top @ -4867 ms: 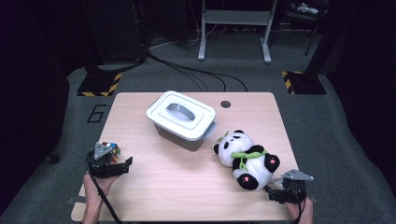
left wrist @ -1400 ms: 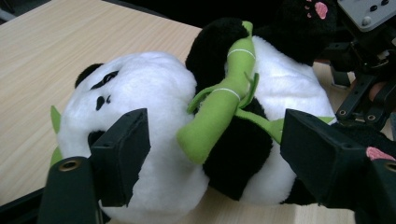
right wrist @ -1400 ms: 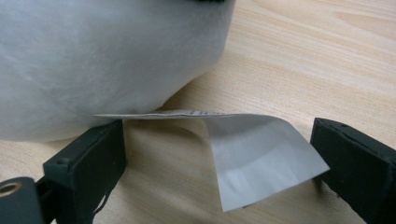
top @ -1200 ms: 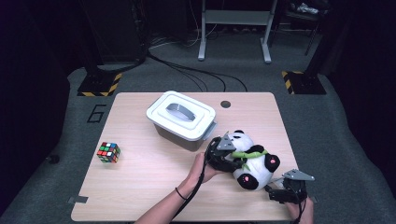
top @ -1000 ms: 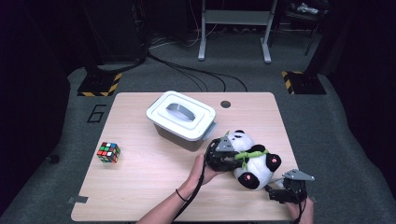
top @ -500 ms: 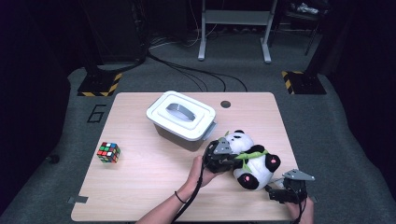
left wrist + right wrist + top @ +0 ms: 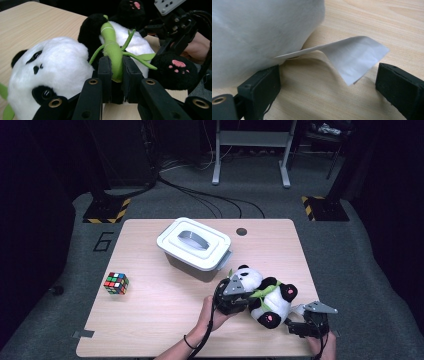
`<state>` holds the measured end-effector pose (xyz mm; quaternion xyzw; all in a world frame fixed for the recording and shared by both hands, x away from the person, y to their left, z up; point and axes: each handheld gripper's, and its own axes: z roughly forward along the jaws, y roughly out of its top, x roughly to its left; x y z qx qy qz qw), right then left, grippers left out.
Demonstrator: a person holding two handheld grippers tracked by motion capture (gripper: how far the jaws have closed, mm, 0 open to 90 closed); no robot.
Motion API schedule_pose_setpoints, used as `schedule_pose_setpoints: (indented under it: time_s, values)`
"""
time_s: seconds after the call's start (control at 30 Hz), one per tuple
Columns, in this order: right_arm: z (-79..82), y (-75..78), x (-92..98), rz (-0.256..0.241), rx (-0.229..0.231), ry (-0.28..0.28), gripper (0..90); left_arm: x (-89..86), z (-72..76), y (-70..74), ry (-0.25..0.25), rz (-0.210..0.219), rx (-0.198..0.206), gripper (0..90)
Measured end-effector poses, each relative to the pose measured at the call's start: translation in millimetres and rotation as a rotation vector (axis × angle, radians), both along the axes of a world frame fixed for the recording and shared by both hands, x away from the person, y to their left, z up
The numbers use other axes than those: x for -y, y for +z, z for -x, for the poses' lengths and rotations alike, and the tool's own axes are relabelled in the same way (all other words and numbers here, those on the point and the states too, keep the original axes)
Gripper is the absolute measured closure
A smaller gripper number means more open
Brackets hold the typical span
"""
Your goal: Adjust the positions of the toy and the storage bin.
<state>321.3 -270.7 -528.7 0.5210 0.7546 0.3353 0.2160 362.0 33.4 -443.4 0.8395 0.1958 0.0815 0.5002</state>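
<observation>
Plush panda [image 7: 62,65], left tongs [image 7: 115,75] pinching green bamboo sprig [image 7: 112,50]

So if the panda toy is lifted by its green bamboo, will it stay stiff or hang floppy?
Likely floppy: the left hand-held gripper pinches only the thin fabric bamboo. The plush panda looks soft and probably light, so its body may sag and swing.

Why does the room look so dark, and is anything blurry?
High view: light falls on the table while the floor beyond fades to black. Left claw view: the panda is sharp. Right claw view: its white fur is a soft, overexposed blur; the paper tag is clearer.
</observation>
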Motion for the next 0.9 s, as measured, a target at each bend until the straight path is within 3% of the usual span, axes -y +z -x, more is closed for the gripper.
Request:
schedule_pose_setpoints:
  time_s: [0.3, 0.7, 0.9]
  values:
    - [-0.3, -0.1, -0.8, -0.004, 0.001, -0.011, 5.4, -6.6, 17.0, -4.6, 0.017, 0.037, -0.01, 79.3]
    - [-0.2, 0.0, -1.3, -0.005, -0.001, -0.014, 5.3, -14.6, 35.6, -7.5, 0.021, 0.045, 0.008, 79.8]
    - [-0.2, 0.0, -0.4, 0.003, -0.001, -0.001, 5.2, -27.0, 41.7, -10.3, 0.011, 0.051, 0.009, 79.9]
